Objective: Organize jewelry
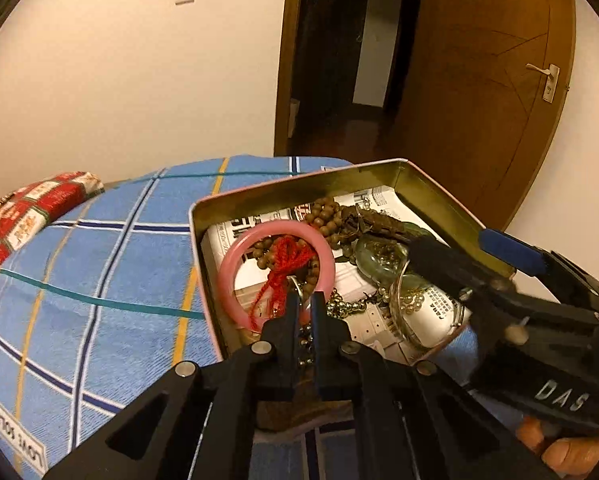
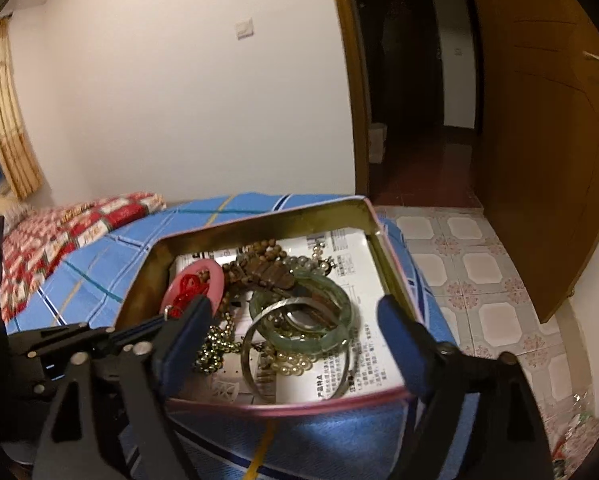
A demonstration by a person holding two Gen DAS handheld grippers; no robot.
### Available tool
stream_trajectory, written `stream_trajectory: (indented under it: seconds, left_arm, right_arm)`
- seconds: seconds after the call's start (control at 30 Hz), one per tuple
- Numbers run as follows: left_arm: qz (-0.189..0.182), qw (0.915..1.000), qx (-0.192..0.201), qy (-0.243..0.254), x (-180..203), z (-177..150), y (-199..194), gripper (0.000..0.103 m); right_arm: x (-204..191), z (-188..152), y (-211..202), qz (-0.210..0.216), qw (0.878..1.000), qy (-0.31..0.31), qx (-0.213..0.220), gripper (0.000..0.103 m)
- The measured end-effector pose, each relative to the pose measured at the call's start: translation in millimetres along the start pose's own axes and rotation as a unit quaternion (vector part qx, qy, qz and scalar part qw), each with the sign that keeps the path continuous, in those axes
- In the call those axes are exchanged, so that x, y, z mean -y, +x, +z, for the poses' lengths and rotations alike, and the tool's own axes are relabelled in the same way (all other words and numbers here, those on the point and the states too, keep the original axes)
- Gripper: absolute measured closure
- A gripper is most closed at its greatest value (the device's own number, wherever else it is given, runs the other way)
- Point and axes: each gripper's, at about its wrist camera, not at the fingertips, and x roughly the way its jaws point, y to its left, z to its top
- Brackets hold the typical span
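Over the tin [image 1: 299, 184], left gripper [image 1: 305, 300] pinches a metal ring [image 1: 298, 286] — lower gently; right gripper [image 2: 295, 312] hovers, jaws wide, clear of bangles.

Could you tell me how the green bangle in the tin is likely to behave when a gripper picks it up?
The green bangle looks rigid and glassy, so probably slippery and chip-prone. It lies tilted on the silver bangle, so it may slide within the tin.
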Motion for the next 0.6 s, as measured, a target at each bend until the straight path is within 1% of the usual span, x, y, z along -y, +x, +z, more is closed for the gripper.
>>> stream_trajectory:
  seconds: [0.03, 0.07, 0.1, 0.13, 0.17, 0.2, 0.23, 0.33, 0.4, 0.5, 0.6]
  left_arm:
    - [0.006, 1.0000, 0.006, 0.001, 1, 0, -5, 0.088]
    - [0.010, 0.9999, 0.010, 0.001, 2, -1, -8, 0.071]
    - [0.017, 0.9997, 0.017, 0.000, 3, -2, -14, 0.056]
    - [0.023, 0.9995, 0.024, -0.001, 4, -3, -17, 0.032]
    - [0.032, 0.9988, 0.036, -0.002, 4, -5, -23, 0.023]
    - [0.040, 0.9979, 0.051, -0.002, 5, -7, -30, 0.022]
    - [0.046, 0.9973, 0.057, -0.001, 6, -9, -34, 0.022]
    - [0.060, 0.9966, 0.056, -0.001, 9, -12, -38, 0.022]
    - [0.066, 0.9962, 0.057, -0.005, 10, -16, -41, 0.022]
    - [0.073, 0.9954, 0.060, -0.013, 11, -21, -45, 0.022]
    - [0.077, 0.9953, 0.054, -0.023, 11, -24, -44, 0.022]
  right_arm:
    - [3, -1, -5, 0.001, 1.000, 0.010, 0.009, 0.015]
    - [5, -2, -9, -0.001, 1.000, 0.019, 0.019, 0.015]
    - [7, -2, -12, -0.004, 0.999, 0.026, 0.028, 0.014]
    - [10, -2, -17, -0.004, 0.999, 0.035, 0.039, 0.013]
    - [11, -3, -20, -0.001, 0.998, 0.041, 0.045, 0.012]
    - [13, -4, -22, -0.003, 0.998, 0.047, 0.050, 0.011]
    - [13, -5, -23, -0.005, 0.997, 0.051, 0.051, 0.011]
    - [12, -6, -32, -0.018, 0.996, 0.055, 0.067, 0.011]
    - [12, -8, -36, -0.026, 0.995, 0.056, 0.075, 0.007]
    - [10, -11, -39, -0.029, 0.995, 0.056, 0.076, 0.007]
    - [8, -14, -42, -0.034, 0.995, 0.053, 0.078, 0.006]
